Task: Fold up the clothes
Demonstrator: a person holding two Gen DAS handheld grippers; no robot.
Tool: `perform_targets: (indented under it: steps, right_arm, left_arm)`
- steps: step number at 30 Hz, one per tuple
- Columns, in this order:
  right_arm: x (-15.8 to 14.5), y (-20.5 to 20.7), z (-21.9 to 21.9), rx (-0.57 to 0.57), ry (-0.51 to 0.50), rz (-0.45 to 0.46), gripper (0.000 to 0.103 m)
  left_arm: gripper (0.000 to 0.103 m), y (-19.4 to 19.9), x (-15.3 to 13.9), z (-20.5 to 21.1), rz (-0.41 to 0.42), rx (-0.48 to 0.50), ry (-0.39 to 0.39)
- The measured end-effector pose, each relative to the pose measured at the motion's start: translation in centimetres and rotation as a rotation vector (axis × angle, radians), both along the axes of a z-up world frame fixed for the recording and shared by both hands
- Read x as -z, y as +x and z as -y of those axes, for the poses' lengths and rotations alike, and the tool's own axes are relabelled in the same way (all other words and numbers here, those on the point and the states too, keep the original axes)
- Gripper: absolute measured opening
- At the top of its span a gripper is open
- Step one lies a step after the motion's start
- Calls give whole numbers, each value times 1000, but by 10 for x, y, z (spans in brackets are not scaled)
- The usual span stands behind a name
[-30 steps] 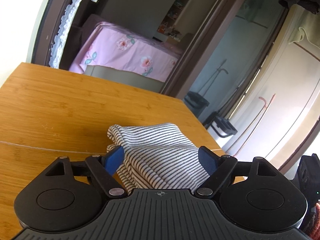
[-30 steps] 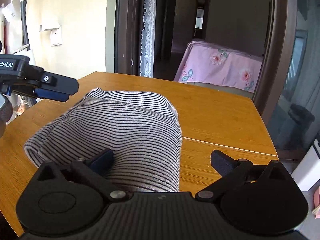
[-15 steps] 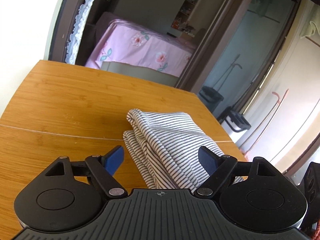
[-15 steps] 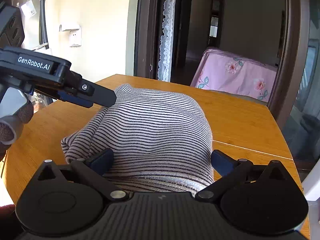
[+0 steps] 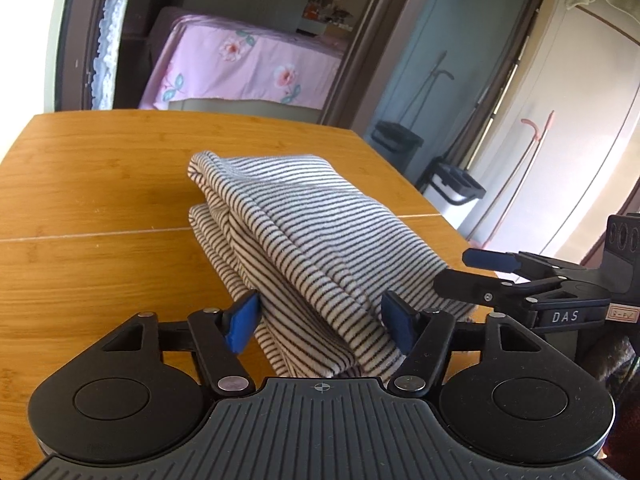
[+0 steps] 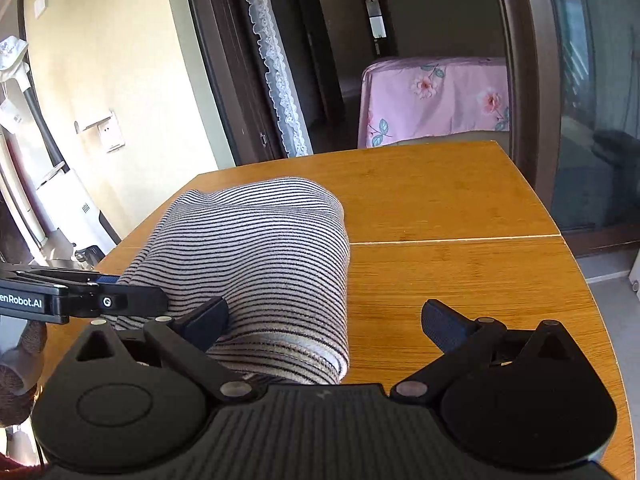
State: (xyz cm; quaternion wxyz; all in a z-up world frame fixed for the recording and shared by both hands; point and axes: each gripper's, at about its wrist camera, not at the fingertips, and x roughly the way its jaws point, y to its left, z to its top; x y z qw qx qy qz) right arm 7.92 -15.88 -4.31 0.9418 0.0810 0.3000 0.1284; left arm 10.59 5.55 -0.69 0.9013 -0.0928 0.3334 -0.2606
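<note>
Both grippers spread at the folded garment

Our left gripper straddles the near end of the folded striped garment on the wooden table, jaws apart. Our right gripper is likewise spread, one finger against the cloth.

One folded garment of white knit cloth with thin dark stripes lies on one honey-coloured wooden table; that table is the landmark here. Two black two-finger grippers with blue pads reach over the table's near edge: the left gripper at the garment's near end with cloth between its spread fingers, and the right gripper beside it, also spread wide. One straight pale seam crosses the table top. Beyond the table's far edge stands one piece of furniture under a pink flowered cover. One strip of white lace curtain hangs past the table's far left corner.
</note>
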Motion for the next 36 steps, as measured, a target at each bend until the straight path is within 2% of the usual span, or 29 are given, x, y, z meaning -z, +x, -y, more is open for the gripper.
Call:
perform_targets:
  steps: [2,4,10,16,18,19,23,24,25,27,28,29,32,36]
  right_arm:
    - [2,1,-2,1,-6,2,103]
    - [3,2,-4,2,-16,6,103]
    - [7,-3,-13,-22,-51,14,103]
    - [5,-1,-10,-27,-37,0,103]
    - [0,-1,-3,-47,6,-7,103]
    - [-3,1,3,-56,44,-14,103]
    - [-1,12,26,-83,198,-101,102]
    - [3,16,26,-87,198,-128,96]
    - [7,19,27,-91,196,-154,84]
    - [14,24,25,-110,219,-178,80]
    - [15,28,23,-130,235,-183,69]
    - [14,31,19,-145,237,-184,66]
    - [14,46,1,-155,159,-152,66]
    - [15,89,-20,-184,139,-134,66]
  left_arm:
    - [50,-4,2,0,0,7,-19]
    - [50,-5,5,-1,-5,4,-17]
    - [52,-8,12,-4,-19,-3,-12]
    - [62,-9,10,-5,-38,-9,-11]
    - [67,-9,5,-5,-46,-11,-13]
    - [75,-8,4,-5,-55,-11,-15]
    - [78,0,18,2,-120,-12,2]
    - [78,1,21,4,-128,-13,1]
    - [78,2,22,5,-130,-16,-4]
    - [77,2,23,6,-122,-18,-4]
    - [76,2,23,7,-118,-19,-2]
    - [75,2,24,7,-116,-18,0]
    - [74,5,24,7,-108,-15,0]
    - [73,23,26,-4,-85,-60,-8]
